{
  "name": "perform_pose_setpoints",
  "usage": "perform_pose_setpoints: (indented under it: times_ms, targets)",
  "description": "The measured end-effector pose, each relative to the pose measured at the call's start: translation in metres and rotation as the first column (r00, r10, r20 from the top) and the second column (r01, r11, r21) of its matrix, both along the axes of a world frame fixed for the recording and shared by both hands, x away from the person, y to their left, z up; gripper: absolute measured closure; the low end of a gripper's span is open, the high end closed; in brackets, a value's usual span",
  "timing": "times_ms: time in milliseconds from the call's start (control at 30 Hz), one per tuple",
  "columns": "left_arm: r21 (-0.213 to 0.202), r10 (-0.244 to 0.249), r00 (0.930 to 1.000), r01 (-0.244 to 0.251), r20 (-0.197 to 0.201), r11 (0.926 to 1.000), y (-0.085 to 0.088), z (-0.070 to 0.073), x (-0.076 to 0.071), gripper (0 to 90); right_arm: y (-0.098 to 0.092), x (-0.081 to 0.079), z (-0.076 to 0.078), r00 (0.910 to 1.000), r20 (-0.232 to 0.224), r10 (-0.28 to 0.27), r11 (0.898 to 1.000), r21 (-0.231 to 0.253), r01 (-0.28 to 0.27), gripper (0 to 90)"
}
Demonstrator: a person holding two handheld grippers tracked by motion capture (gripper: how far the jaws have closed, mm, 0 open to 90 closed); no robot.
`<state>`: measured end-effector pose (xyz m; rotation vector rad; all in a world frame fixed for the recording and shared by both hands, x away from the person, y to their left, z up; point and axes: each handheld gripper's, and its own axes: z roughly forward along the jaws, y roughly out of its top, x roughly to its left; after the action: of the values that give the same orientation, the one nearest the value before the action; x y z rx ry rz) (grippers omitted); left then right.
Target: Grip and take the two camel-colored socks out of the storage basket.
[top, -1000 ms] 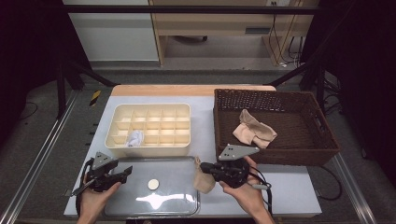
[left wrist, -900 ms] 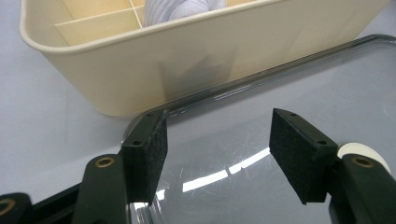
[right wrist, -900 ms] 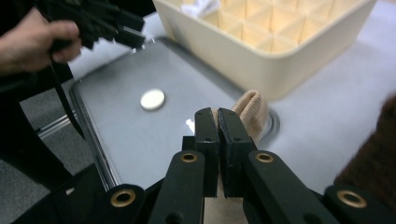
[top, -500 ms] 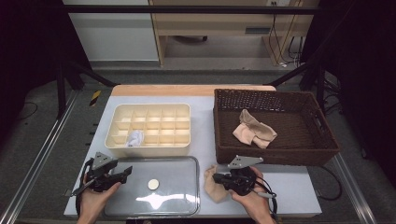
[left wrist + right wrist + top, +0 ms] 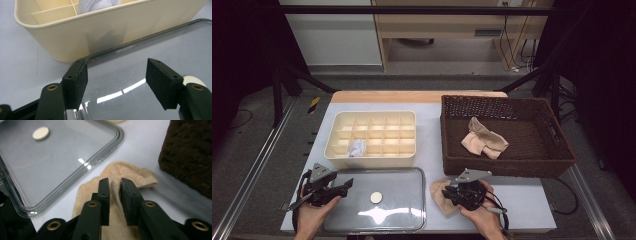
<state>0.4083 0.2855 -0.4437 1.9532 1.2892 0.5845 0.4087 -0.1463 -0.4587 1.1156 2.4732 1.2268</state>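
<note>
- The beige sock (image 5: 117,195) lay flat on the table (image 5: 522,200), between the clear lid (image 5: 377,200) and the wicker basket (image 5: 507,160), touching neither.
- The right gripper (image 5: 115,187) had just been opening, its jaws slightly parted with a ridge of knit rising between them; whether the pads still pressed on it could not be told.
- The left gripper (image 5: 116,75) stood spread and empty over the lid's edge, near the cream organiser (image 5: 100,30).
- The sock was judged light, limp and not fragile; a pinch on a gathered fold near mid-length should hold best.
- The right gripper view resolved the fold; the high view showed a second sock (image 5: 484,144) in the basket.
</note>
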Motion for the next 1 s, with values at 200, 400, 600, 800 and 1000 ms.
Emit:
perform_pose_setpoints:
  times_ms: [200,400,600,800,1000]
  targets:
    - [-0.001,0.000,1.0000,0.000,-0.004,1.0000,-0.001,0.000,0.000,33.9,-0.005,-0.003,0.017,0.9975,0.069,-0.018,0.999,0.050,0.014,73.3]
    - [0.000,-0.002,1.0000,0.002,-0.005,1.0000,-0.001,0.000,0.000,34.0,-0.010,-0.003,0.032,0.9915,0.120,-0.050,0.996,0.083,0.041,71.8]
    - [0.002,-0.002,1.0000,0.002,-0.009,1.0000,-0.001,-0.001,0.001,34.1,-0.014,-0.005,0.051,0.9839,0.164,-0.071,0.991,0.124,0.051,69.5]
    - [-0.001,0.002,1.0000,-0.002,-0.008,1.0000,0.000,-0.001,0.001,34.2,-0.022,-0.003,0.075,0.9716,0.217,-0.094,0.987,0.146,0.063,66.9]
    - [-0.002,0.003,1.0000,-0.003,-0.009,1.0000,0.000,-0.001,0.002,34.3,-0.028,0.010,0.102,0.9540,0.265,-0.141,0.981,0.169,0.098,65.3]
